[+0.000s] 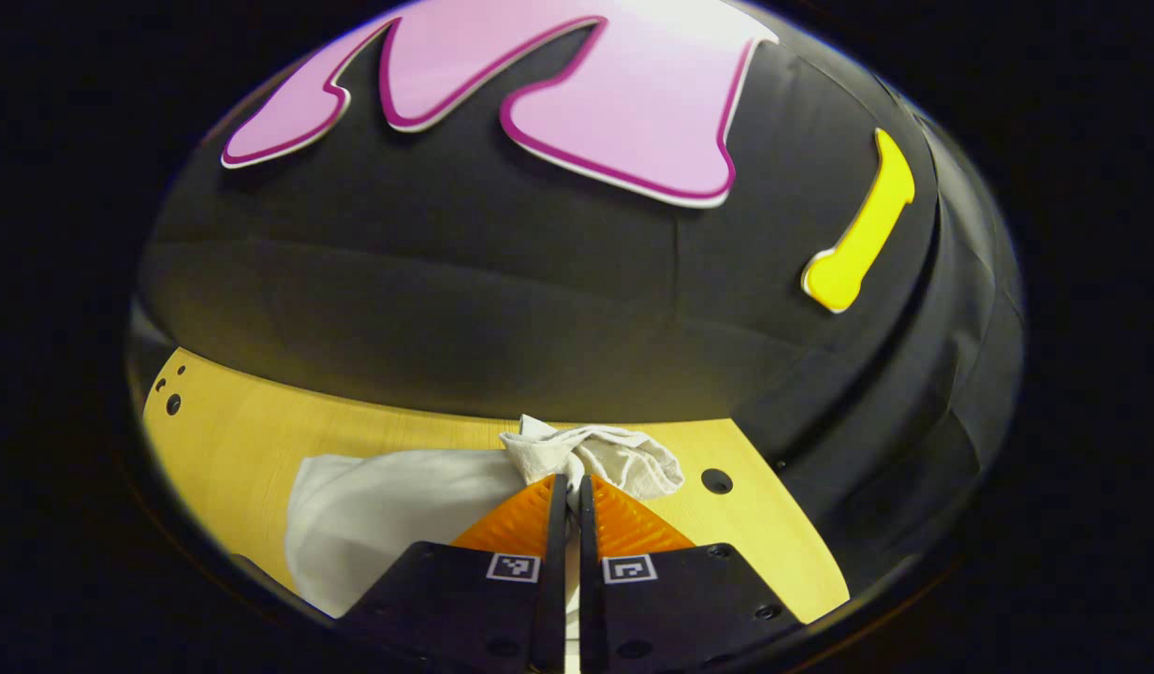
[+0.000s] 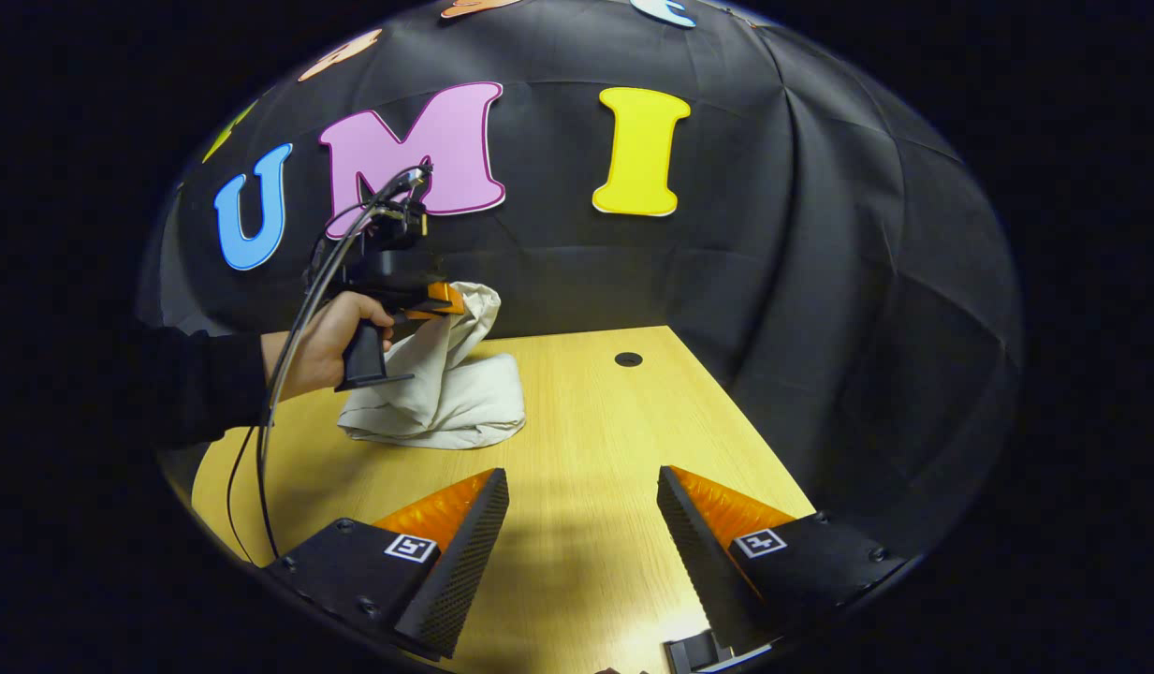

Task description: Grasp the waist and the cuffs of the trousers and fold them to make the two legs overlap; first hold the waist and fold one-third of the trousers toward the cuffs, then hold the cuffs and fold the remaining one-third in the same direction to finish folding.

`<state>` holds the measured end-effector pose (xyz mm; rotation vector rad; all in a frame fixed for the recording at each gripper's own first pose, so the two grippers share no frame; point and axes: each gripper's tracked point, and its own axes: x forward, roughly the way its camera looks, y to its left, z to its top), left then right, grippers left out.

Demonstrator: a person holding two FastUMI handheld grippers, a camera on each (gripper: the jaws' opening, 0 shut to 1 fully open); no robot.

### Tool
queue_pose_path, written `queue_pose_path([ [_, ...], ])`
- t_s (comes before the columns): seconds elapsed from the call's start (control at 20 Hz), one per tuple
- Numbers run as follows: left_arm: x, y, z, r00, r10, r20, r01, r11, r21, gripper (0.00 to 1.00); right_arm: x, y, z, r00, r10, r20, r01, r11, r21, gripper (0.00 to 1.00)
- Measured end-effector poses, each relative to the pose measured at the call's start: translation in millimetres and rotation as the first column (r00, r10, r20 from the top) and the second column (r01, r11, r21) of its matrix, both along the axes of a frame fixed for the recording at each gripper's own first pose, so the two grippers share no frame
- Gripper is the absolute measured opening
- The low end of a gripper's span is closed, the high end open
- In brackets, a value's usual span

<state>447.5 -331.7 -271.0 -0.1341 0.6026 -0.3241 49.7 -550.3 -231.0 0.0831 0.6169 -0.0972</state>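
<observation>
The trousers [image 2: 445, 398] are off-white and lie bunched on the wooden table [image 2: 586, 440], left of centre in the right gripper view. A hand [image 2: 328, 346] holds my left gripper [image 2: 450, 301] there, lifting one end of the cloth above the heap. In the left gripper view my left gripper [image 1: 573, 479] is shut on a crumpled edge of the trousers [image 1: 595, 454], with the rest of the fabric [image 1: 389, 515] hanging down to the left. My right gripper [image 2: 581, 482] is open over bare table, well to the right of the trousers, with nothing between its fingers.
A round hole [image 2: 628, 358] sits in the tabletop near the back edge, right of the trousers. Black cloth walls [image 2: 820, 309] close the table at the back and the right. A cable [image 2: 286, 374] trails from the left gripper across the table's left side.
</observation>
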Motion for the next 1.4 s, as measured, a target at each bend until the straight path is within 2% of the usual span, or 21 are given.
queue_pose_path([
  [0.15,6.2,-0.1,4.2,0.999,-0.007,-0.037,0.007,1.0,0.004,0.18,-10.3,-4.7,-2.8,1.0,-0.019,-0.017,0.019,1.0,0.006,0.99],
  [0.2,-2.6,-4.0,-4.9,0.999,-0.012,-0.038,0.012,1.0,-0.006,0.14,-12.7,-4.8,-2.6,1.0,-0.021,-0.018,0.022,1.0,0.012,0.99],
  [0.25,-11.6,-7.2,-0.9,0.999,-0.023,-0.032,0.022,1.0,-0.018,0.28,-14.6,-5.7,-2.3,1.0,-0.025,-0.016,0.025,1.0,0.01,0.99],
  [0.35,-31.4,-12.8,13.8,0.996,-0.085,-0.011,0.085,0.995,-0.055,0.65,-13.9,-10.1,2.9,1.0,-0.031,0.0,0.031,1.0,0.003,0.99],
  [0.4,-38.8,-5.7,20.9,0.996,-0.093,0.008,0.093,0.994,-0.051,0.68,-13.4,-12.2,7.3,0.999,-0.034,0.011,0.034,0.999,-0.002,0.99],
  [0.45,-45.7,4.4,30.8,0.996,-0.083,0.033,0.084,0.996,-0.038,0.83,-12.6,-13.2,11.9,0.999,-0.036,0.021,0.036,0.999,-0.005,0.99],
  [0.5,-52.1,17.5,42.9,0.996,-0.067,0.062,0.069,0.997,-0.026,0.8,-11.4,-11.3,15.8,0.999,-0.034,0.031,0.034,0.999,0.001,0.99],
  [0.55,-61.1,28.8,55.9,0.994,-0.054,0.09,0.057,0.998,-0.024,0.95,-10.7,-6.8,18.7,0.999,-0.028,0.038,0.028,1.0,0.01,0.99],
  [0.75,-118.6,93.1,121.4,0.982,0.02,0.186,-0.014,0.999,-0.032,0.96,-5.7,12.6,43.0,0.996,0.012,0.087,-0.014,0.999,0.031,0.99],
  [0.8,-135.9,111.7,137.5,0.977,0.043,0.209,-0.038,0.999,-0.029,0.92,-4.9,18.1,51.2,0.994,0.022,0.104,-0.025,0.999,0.03,0.99],
  [0.85,-153.8,130.5,153.0,0.971,0.066,0.229,-0.061,0.998,-0.029,0.96,-5.7,24.2,59.0,0.992,0.033,0.118,-0.037,0.999,0.033,0.99],
  [1.0,-210.0,187.3,195.0,0.944,0.118,0.307,-0.109,0.993,-0.048,0.96,-8.5,41.7,87.0,0.985,0.062,0.161,-0.07,0.997,0.04,0.99],
  [1.15,-264.3,253.0,215.1,0.911,0.183,0.37,-0.194,0.981,-0.009,0.96,-17.4,56.9,121.1,0.975,0.085,0.205,-0.094,0.995,0.036,0.99],
  [1.4,-373.8,305.3,234.3,0.888,0.235,0.394,-0.249,0.968,-0.016,0.96,-53.8,78.9,170.7,0.953,0.102,0.285,-0.11,0.994,0.013,0.99],
])
